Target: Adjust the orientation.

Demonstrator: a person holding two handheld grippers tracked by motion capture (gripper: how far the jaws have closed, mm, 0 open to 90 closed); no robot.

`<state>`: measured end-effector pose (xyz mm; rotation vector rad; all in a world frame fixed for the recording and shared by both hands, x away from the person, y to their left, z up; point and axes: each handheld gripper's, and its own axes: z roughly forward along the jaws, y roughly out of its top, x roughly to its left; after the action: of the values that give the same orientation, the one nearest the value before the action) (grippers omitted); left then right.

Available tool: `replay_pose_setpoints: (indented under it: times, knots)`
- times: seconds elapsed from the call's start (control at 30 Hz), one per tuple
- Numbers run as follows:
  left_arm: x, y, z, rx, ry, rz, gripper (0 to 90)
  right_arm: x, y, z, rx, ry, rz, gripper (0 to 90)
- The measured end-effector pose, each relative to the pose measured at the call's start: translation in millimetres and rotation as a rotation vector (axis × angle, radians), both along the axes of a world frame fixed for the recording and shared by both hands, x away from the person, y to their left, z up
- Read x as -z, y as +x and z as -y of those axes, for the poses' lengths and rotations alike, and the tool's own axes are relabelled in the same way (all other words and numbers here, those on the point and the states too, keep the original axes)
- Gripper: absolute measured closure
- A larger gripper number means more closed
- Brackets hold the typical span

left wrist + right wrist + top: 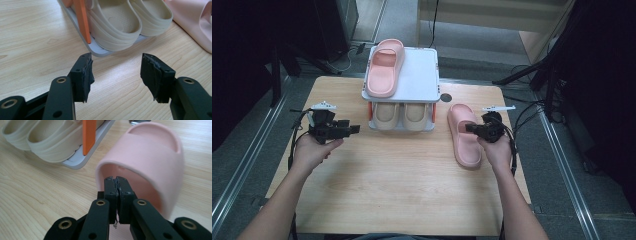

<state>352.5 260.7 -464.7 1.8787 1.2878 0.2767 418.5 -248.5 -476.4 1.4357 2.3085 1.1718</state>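
While we look down from the high view, our left tool [354, 129] hangs over the bare wooden surface [402, 190] to the left of the shoe rack [422, 75], with nothing in it. Our right tool [468, 128] sits at the strap of the pink slipper [464, 145] that lies on the surface just to the right of the rack. A second pink slipper [384, 67] lies on the rack's white top shelf, and a pair of beige slippers [401, 116] fills the lower shelf.

From the left gripper view, our left tool [116, 72] stands wide open above the wood, both pads clear of everything. Beyond it we see the rack's grey base [100, 51], its orange post [82, 20] and the beige slippers [125, 22] on it, with an edge of the pink slipper [192, 22] at the far right.

From the right gripper view, our right tool [116, 180] has its two jaws pressed together, tips at the mouth of the pink slipper's strap [147, 160]. The strap arches over and behind the tips; we cannot tell whether any of the slipper's edge is pinched between the pads. The slipper rests on the surface, close beside the rack's corner [80, 162], where the orange post [88, 135] and the beige slippers [45, 137] show.
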Motion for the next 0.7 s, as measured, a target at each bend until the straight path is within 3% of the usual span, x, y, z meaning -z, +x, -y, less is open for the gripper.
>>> replay_pose_setpoints:
  times: [0.17, 0.37, 0.53, 0.7]
  knots:
    - [-0.3, 0.4, -0.1, -0.002, -0.003, 0.001, 43.1, -6.9, -3.7, 18.1, 0.041, 0.014, 0.035, 82.8]
    - [-0.3, 0.4, -0.1, -0.004, -0.002, 0.0, 43.1, -0.6, 0.6, 30.6, 0.078, -0.007, 0.045, 65.4]
    - [0.2, -1.8, -1.5, -0.006, 0.002, -0.002, 43.1, 6.5, 5.9, 35.6, 0.098, -0.033, 0.038, 62.3]
    - [0.5, -4.9, -3.5, -0.01, 0.001, -0.003, 43.1, 11.3, 11.1, 41.9, 0.118, 0.009, 0.025, 61.1]
